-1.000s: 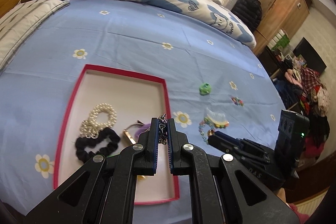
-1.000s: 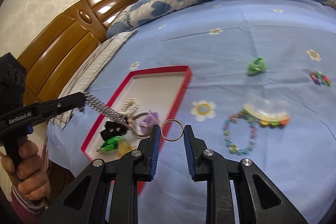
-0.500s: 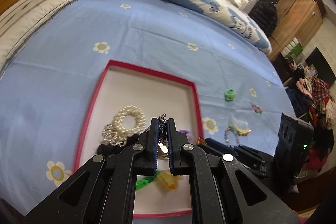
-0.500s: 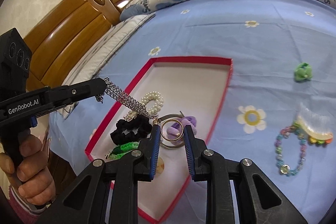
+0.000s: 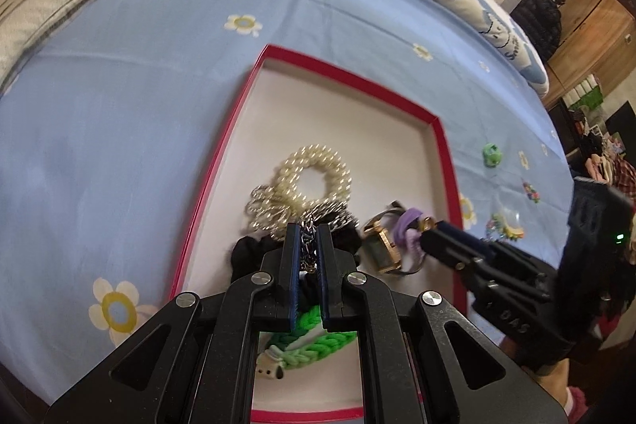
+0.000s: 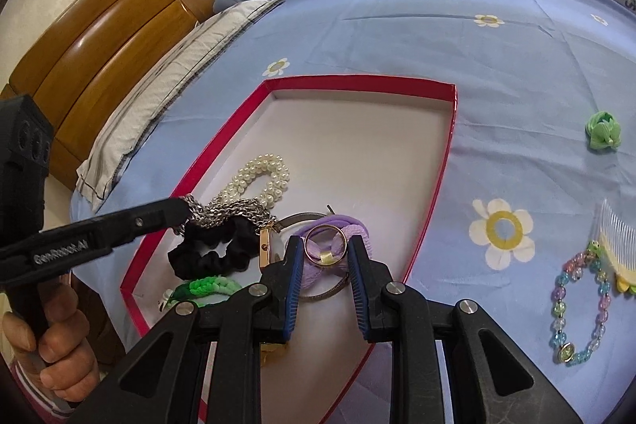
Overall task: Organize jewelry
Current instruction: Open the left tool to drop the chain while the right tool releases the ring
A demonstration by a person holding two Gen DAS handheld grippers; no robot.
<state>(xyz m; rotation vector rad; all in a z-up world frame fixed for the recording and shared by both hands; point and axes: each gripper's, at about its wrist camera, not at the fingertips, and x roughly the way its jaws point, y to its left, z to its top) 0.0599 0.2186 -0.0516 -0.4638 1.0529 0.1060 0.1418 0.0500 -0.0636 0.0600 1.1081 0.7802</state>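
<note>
Left wrist view: the left gripper (image 5: 307, 230) has its jaws closed on a silver chain (image 5: 305, 239), held low over the near half of the red-rimmed tray (image 5: 210, 161) on the blue bedsheet (image 5: 119, 98). In the tray lie a pearl bracelet (image 5: 314, 169), a black scrunchie (image 5: 248, 253), a green braided band (image 5: 318, 338) and a watch (image 5: 383, 245). The right gripper (image 5: 431, 231) reaches in from the right.

Right wrist view: the right gripper (image 6: 322, 245) clamps a gold ring (image 6: 326, 245) between its jaws, above a purple hair tie (image 6: 338, 263) near the tray's (image 6: 449, 146) right rim. The left gripper (image 6: 181, 209) enters from the left, the chain (image 6: 226, 211) draped across the scrunchie (image 6: 214, 253). Outside the tray, on the right, lie a green hair tie (image 6: 602, 136), a beaded bracelet (image 6: 576, 308) and a comb (image 6: 618, 241).
</note>
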